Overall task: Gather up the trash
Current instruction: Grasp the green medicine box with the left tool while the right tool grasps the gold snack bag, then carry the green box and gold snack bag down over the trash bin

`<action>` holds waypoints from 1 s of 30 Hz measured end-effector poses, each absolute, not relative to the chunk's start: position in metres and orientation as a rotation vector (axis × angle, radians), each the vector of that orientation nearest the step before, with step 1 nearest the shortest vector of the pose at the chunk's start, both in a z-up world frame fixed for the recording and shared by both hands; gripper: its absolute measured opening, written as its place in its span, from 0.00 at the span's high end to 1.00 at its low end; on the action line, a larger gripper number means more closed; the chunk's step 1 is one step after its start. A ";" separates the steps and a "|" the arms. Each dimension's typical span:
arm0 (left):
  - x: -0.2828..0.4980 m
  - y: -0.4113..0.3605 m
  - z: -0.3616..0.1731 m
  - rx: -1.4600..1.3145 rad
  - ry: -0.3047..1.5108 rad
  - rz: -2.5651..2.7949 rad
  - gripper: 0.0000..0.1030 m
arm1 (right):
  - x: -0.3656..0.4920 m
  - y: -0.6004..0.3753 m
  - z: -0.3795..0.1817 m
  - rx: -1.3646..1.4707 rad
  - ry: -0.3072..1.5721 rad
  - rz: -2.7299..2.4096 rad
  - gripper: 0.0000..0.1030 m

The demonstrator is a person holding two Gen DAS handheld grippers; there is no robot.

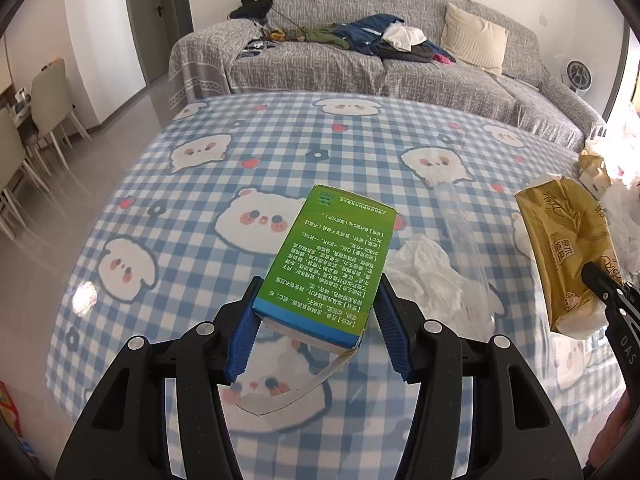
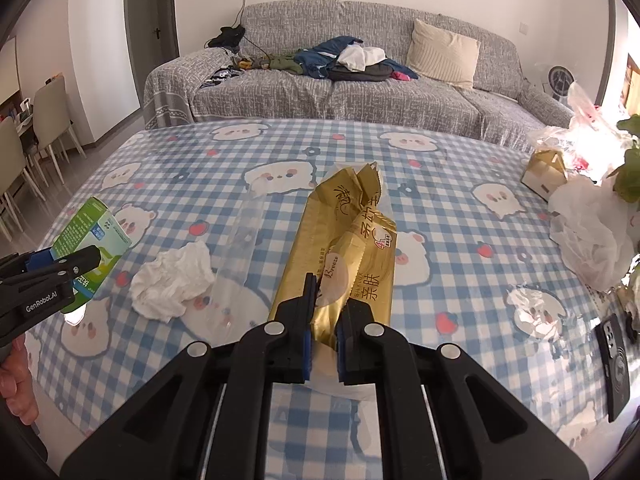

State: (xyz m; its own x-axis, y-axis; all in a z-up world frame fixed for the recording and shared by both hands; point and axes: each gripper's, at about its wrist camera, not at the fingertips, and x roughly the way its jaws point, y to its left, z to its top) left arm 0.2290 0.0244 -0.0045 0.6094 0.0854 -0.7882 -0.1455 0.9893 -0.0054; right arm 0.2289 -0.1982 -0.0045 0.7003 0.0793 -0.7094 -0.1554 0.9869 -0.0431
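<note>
Left wrist view is showing the left gripper (image 1: 316, 312) clamping a green box (image 1: 332, 256) between its blue pads, jaws standing about half apart and pressing on the box's two sides. The box is hanging lifted over the near part of the checked tablecloth (image 1: 240, 152), its opened end flap (image 1: 304, 392) dangling below the jaws. Just to the right of the box a crumpled white tissue (image 1: 432, 276) is lying on the cloth, and a clear plastic wrapper (image 1: 460, 220) is lying beside it, toward the far edge.

From the right wrist camera, the right gripper (image 2: 325, 328) is pinching the near end of a gold tissue packet (image 2: 348, 240), its jaws nearly closed on the thin, crumpled wrapping. The packet is stretching away from the jaws toward the middle of the table. The tissue (image 2: 172, 276) and the clear wrapper (image 2: 240, 248) are resting to its left, and the green box (image 2: 90, 240) is showing at the left edge in the other gripper (image 2: 76, 264).

Along the right edge of the table a small cardboard box (image 2: 546, 172), some white plastic bags (image 2: 588, 232) and a dark phone (image 2: 614, 364) are sitting. A grey sofa (image 2: 360, 96) piled with clothes is standing behind the table.
</note>
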 end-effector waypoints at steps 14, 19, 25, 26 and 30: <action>0.168 0.016 0.010 -0.082 0.887 0.109 0.48 | 0.173 -0.202 0.016 -0.131 0.760 0.121 0.93; 0.144 0.012 0.013 -0.062 0.898 0.099 0.48 | 0.148 -0.204 0.022 -0.162 0.738 0.126 0.93; 0.103 0.011 0.008 -0.090 0.895 0.077 0.48 | 0.115 -0.211 0.014 -0.156 0.734 0.146 0.93; 0.098 0.009 0.008 -0.088 0.890 0.070 0.48 | 0.111 -0.213 0.013 -0.158 0.735 0.150 0.93; 0.075 -0.002 0.010 -0.067 0.865 0.058 0.48 | 0.088 -0.218 0.013 -0.161 0.728 0.161 0.93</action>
